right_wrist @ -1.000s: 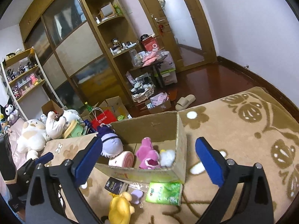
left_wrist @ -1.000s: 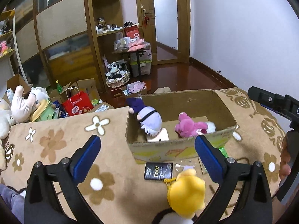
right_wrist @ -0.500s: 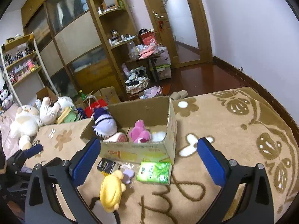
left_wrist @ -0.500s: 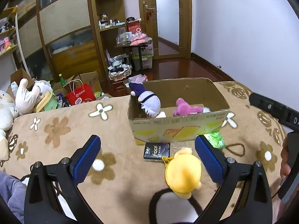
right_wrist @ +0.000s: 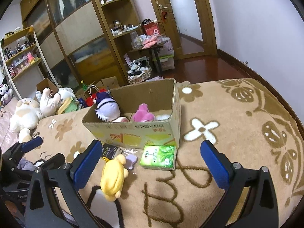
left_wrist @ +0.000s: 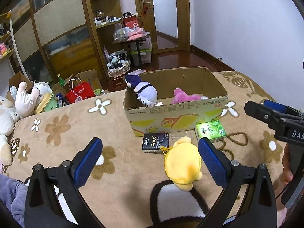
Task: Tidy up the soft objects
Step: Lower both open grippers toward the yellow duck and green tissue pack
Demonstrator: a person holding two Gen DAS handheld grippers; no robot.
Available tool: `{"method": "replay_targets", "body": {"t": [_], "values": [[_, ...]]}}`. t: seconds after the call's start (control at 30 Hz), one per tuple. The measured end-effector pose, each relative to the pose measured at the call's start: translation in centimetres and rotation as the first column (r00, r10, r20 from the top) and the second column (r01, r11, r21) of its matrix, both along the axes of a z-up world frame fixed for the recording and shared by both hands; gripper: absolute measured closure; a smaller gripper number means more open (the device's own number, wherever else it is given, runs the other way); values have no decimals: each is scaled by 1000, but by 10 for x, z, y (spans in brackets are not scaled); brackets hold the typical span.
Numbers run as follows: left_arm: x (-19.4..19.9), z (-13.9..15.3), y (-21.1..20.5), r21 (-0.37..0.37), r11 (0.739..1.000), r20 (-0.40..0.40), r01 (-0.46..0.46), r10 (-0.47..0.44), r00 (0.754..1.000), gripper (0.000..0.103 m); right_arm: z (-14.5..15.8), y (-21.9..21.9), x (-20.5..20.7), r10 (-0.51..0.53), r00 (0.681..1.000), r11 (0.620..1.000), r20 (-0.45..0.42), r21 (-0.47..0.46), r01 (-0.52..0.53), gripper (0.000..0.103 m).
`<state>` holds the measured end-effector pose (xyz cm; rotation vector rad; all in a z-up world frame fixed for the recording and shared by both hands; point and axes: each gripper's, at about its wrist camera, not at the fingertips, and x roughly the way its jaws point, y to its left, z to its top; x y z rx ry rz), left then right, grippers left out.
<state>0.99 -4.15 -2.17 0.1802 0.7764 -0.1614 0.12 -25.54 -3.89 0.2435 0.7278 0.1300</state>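
Both the left gripper (left_wrist: 150,157) and right gripper (right_wrist: 150,163) hover with jaws wide and empty. The yellow plush toy (left_wrist: 183,164) lies low centre on the flowered blanket (left_wrist: 57,129), just before the cardboard box (left_wrist: 176,117). Likely next: the left gripper closes on it and lifts it into the box.

My blue-padded black left gripper (left_wrist: 150,156) hangs over a tan blanket (left_wrist: 66,133) patterned with brown and white flowers. On it: a yellow plush (left_wrist: 183,166), green tissue pack (left_wrist: 210,130), black Face pack (left_wrist: 155,142), brown cardboard box (left_wrist: 176,116) holding pink (left_wrist: 182,96) and lavender (left_wrist: 145,95) plushes.
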Motion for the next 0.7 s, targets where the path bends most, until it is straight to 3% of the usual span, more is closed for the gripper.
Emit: {"method": "replay_targets", "body": {"t": [0.7], "values": [[26,-33,-14,-31,999,-124,37,-40,991,3,-22,7,29,-11,998,999,-66,-46,8,0]]}}
